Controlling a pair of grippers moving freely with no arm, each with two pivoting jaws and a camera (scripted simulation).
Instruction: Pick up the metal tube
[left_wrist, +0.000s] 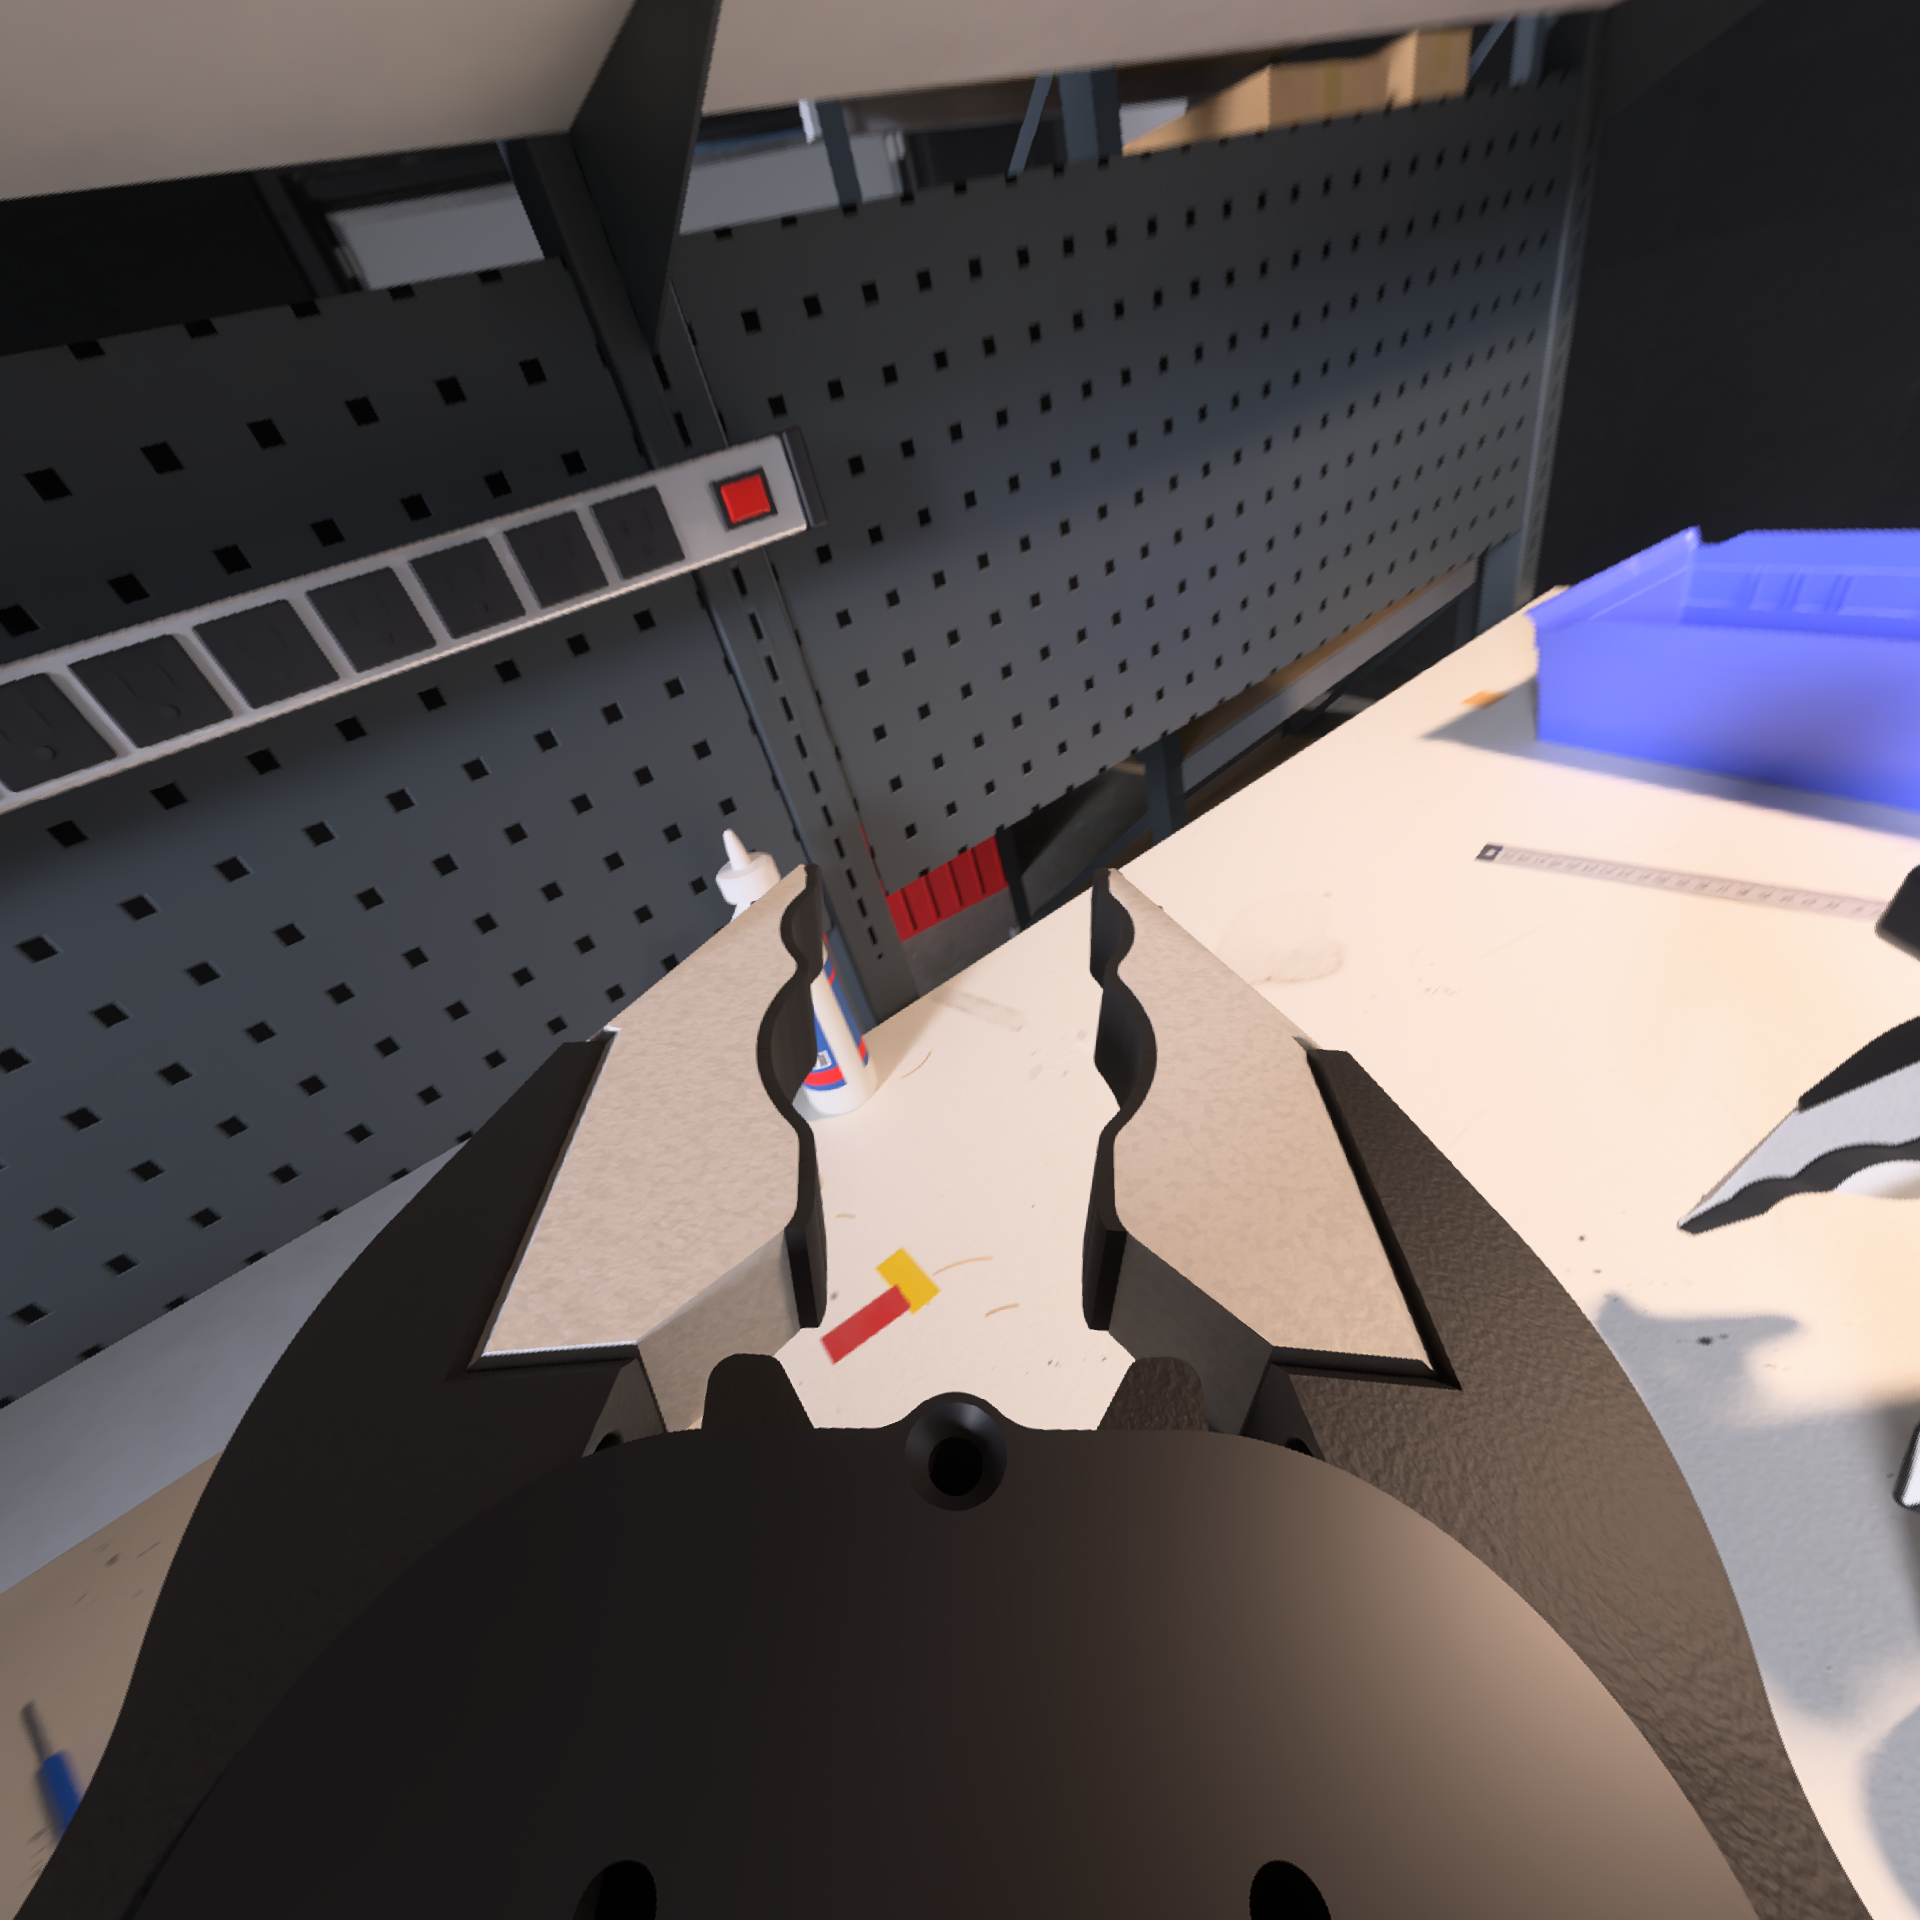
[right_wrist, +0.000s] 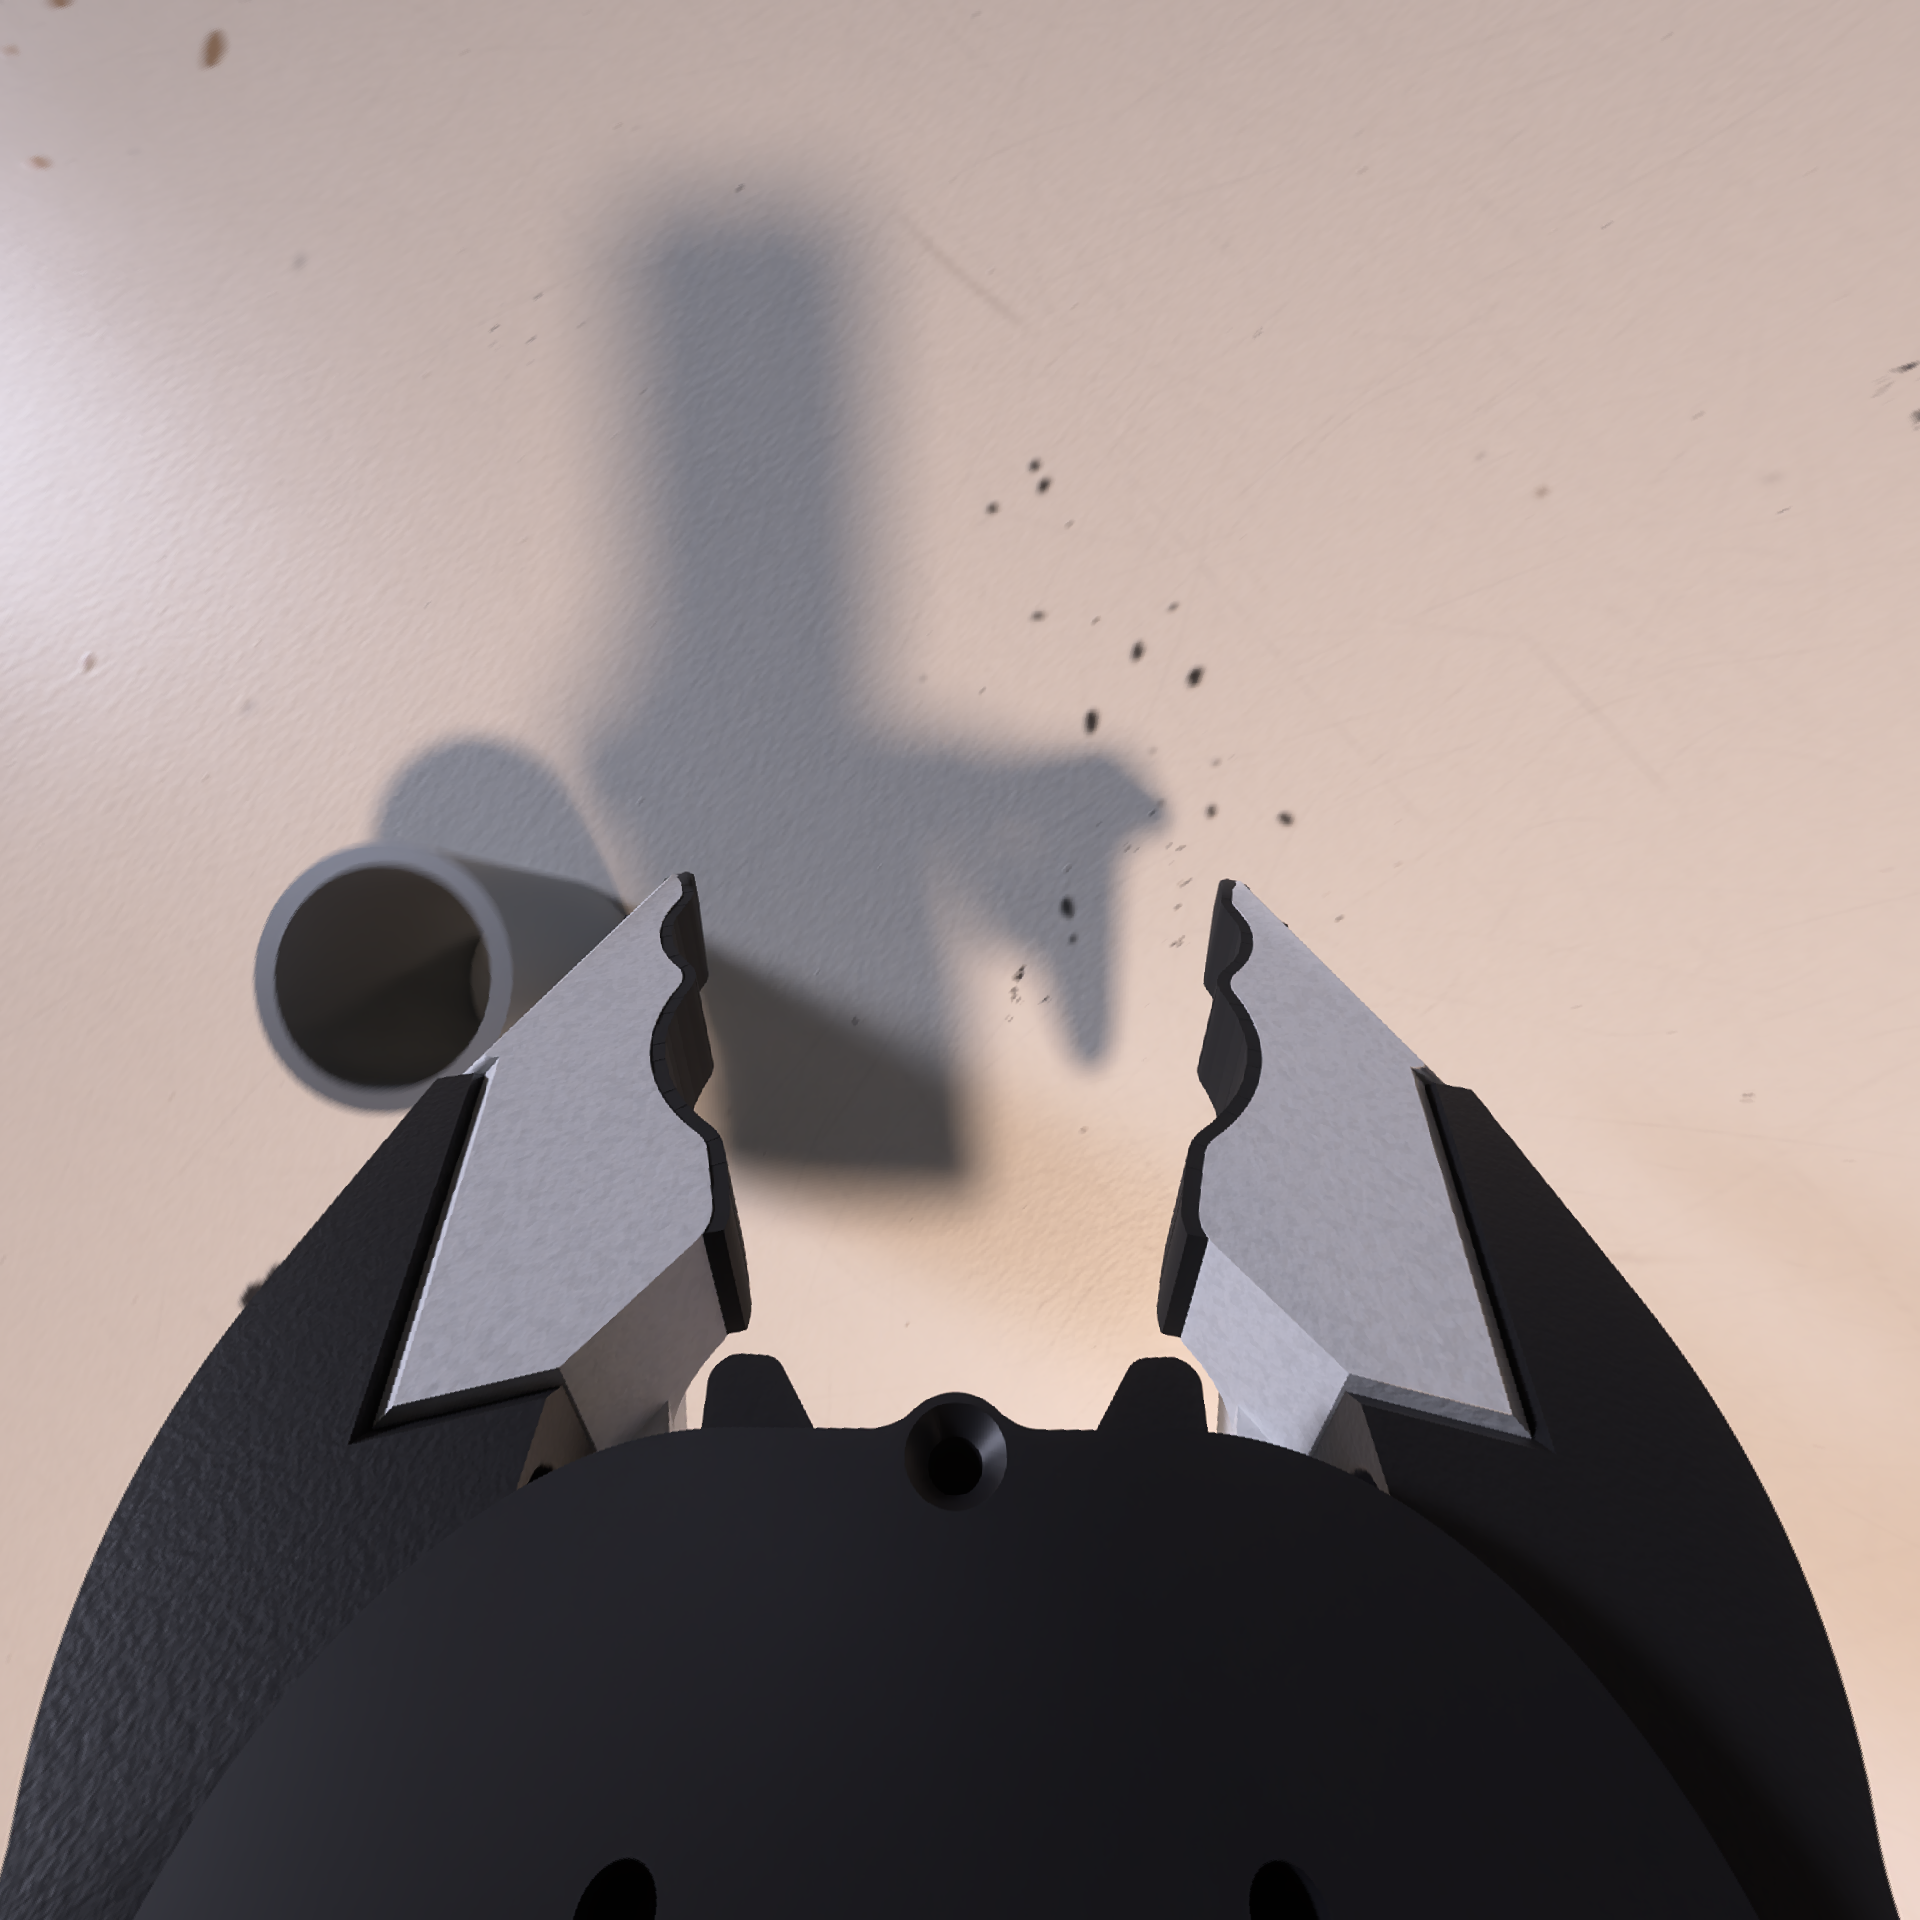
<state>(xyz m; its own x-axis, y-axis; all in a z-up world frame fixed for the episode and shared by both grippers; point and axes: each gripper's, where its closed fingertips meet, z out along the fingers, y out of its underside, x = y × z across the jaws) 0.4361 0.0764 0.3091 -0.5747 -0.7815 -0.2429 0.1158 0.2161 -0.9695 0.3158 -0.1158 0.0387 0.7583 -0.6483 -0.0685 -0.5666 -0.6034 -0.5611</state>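
Observation:
In the right wrist view a grey metal tube (right_wrist: 384, 977) lies on the pale table, its open end facing me, partly hidden behind my left finger. My right gripper (right_wrist: 956, 888) is open and empty, pointing down at the table with the tube just left of its gap. My left gripper (left_wrist: 956, 883) is open and empty above the table near the pegboard. The right gripper also shows at the right edge of the left wrist view (left_wrist: 1829, 1143). The tube does not show in the left wrist view.
A white glue bottle (left_wrist: 831, 1029) stands by the dark pegboard (left_wrist: 1143, 520). A red and yellow piece (left_wrist: 883, 1304) lies under my left gripper. A blue bin (left_wrist: 1745, 665) and a ruler (left_wrist: 1683, 883) are at the right. A power strip (left_wrist: 416, 613) hangs on the pegboard.

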